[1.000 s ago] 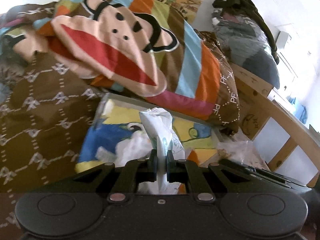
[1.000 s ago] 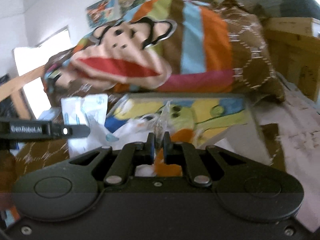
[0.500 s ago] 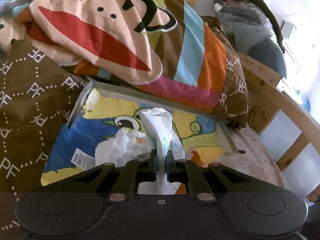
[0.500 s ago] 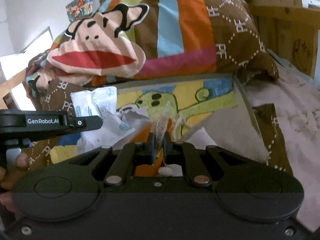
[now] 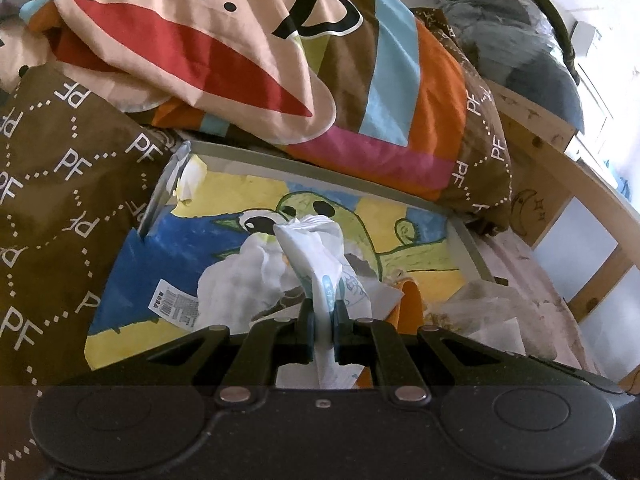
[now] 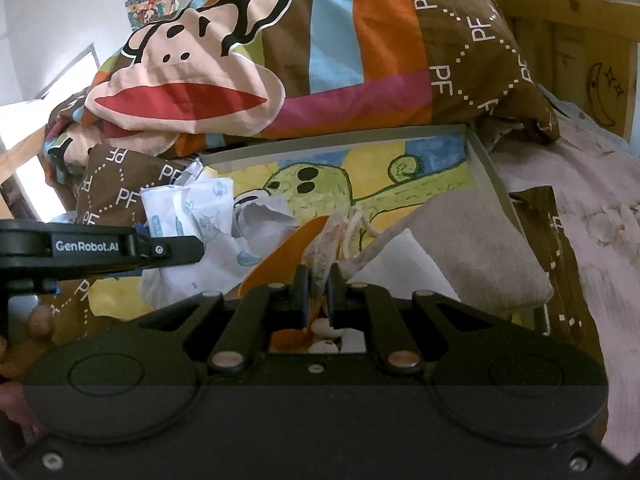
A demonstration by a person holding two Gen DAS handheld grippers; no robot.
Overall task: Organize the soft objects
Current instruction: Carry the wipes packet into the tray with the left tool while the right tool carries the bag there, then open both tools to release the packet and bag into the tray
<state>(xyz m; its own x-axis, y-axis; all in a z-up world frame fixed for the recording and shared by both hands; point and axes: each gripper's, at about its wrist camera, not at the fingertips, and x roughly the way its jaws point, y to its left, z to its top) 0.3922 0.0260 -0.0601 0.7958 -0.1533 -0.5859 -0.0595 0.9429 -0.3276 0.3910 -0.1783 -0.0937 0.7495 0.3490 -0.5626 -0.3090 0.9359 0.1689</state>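
Two grippers, both clamped on soft items

Left gripper (image 5: 321, 322) pinches a white printed plastic pack (image 5: 316, 248), held up over the grey tray (image 5: 466, 240) with the cartoon drawing. Right gripper (image 6: 318, 286) is closed on a beige mesh pouch (image 6: 324, 248), near edge of the same tray. Tray sits on the bed (image 6: 600, 208); monkey-print duvet (image 5: 224, 52) bunched on its far side.
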